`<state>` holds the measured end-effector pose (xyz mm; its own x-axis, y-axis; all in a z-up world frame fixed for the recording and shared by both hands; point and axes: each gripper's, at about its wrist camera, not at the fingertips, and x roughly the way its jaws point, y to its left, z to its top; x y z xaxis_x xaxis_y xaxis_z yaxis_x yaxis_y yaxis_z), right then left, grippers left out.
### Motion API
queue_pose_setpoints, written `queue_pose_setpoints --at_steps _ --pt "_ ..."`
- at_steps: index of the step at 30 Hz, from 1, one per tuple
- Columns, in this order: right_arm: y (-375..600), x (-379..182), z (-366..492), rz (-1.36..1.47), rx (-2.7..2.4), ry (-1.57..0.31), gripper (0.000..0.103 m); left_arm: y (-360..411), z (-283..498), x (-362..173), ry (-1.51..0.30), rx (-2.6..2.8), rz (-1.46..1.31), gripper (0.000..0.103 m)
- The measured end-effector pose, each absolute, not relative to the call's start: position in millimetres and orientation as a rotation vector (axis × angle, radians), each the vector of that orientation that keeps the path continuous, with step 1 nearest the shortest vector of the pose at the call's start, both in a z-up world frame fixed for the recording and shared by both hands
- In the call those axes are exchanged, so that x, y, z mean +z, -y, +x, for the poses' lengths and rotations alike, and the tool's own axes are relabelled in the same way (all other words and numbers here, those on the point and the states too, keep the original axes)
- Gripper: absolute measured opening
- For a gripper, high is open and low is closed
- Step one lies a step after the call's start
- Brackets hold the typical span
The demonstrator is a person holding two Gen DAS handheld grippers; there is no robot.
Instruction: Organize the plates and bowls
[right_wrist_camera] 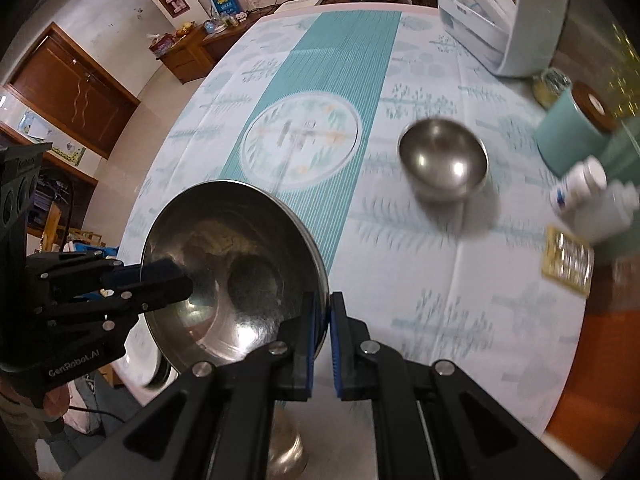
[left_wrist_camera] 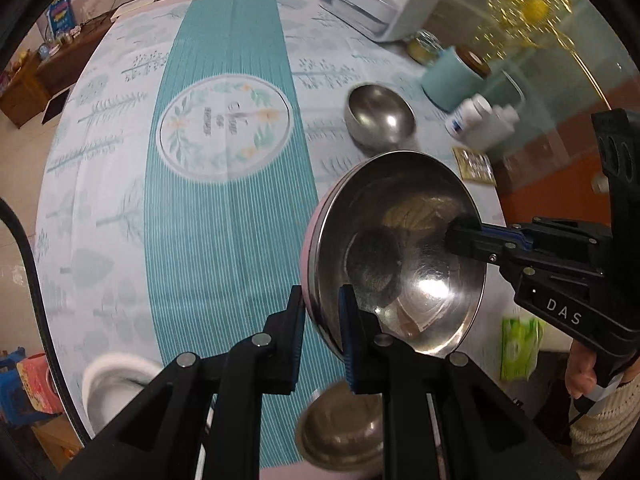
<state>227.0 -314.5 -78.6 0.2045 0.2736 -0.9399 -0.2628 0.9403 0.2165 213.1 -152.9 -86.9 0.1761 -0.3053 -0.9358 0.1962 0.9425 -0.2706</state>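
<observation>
Teal-striped and leaf-printed, the tablecloth (left_wrist_camera: 224,248) covers a round table in a lived-in room with wooden cabinets (right_wrist_camera: 76,92) along the wall. Above it, two handheld grippers carry one large steel bowl (left_wrist_camera: 400,256) between them, clear of the cloth and tilted so its shiny inside faces the cameras. The left gripper (left_wrist_camera: 320,340) is clamped on the bowl's near rim, one finger outside the wall and one inside; the right gripper (right_wrist_camera: 321,340) pinches the opposite rim the same way, its jaws nearly together on the thin metal. Farther across the table sits a smaller steel bowl (right_wrist_camera: 444,160), upright and well apart from the carried one. Past it, at the table's edge, stand a teal canister (right_wrist_camera: 572,136) with a brown lid, a white pill bottle (right_wrist_camera: 580,184) and a flat yellow packet (right_wrist_camera: 568,260). A white lidded storage box (right_wrist_camera: 492,20) occupies the far corner. Below the carried bowl, blurred, another steel bowl (left_wrist_camera: 340,428) and a white bowl (left_wrist_camera: 116,384) lie near the table's near edge.
</observation>
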Motion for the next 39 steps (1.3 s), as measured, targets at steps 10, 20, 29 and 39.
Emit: queue_pose_setpoints --at_steps 10,20,29,39 --pt "315.9 -81.9 140.5 -0.003 0.377 -1.297 0.007 157.5 127.7 -91.0 -1.352 -0.350 -0.091 0.014" --pt "314.9 -119.1 87.2 0.015 0.376 -1.339 0.007 159.0 71.6 -133.1 -1.377 -0.356 -0.037 0.014" --pt "311.3 -148.2 58.7 -0.024 0.357 -1.386 0.007 166.8 46.8 -152.9 -1.365 -0.331 -0.009 0.014" --pt "314.8 -163.8 53.2 -0.016 0.346 -1.393 0.007 170.9 45.1 -170.0 -1.398 -0.320 -0.035 0.015"
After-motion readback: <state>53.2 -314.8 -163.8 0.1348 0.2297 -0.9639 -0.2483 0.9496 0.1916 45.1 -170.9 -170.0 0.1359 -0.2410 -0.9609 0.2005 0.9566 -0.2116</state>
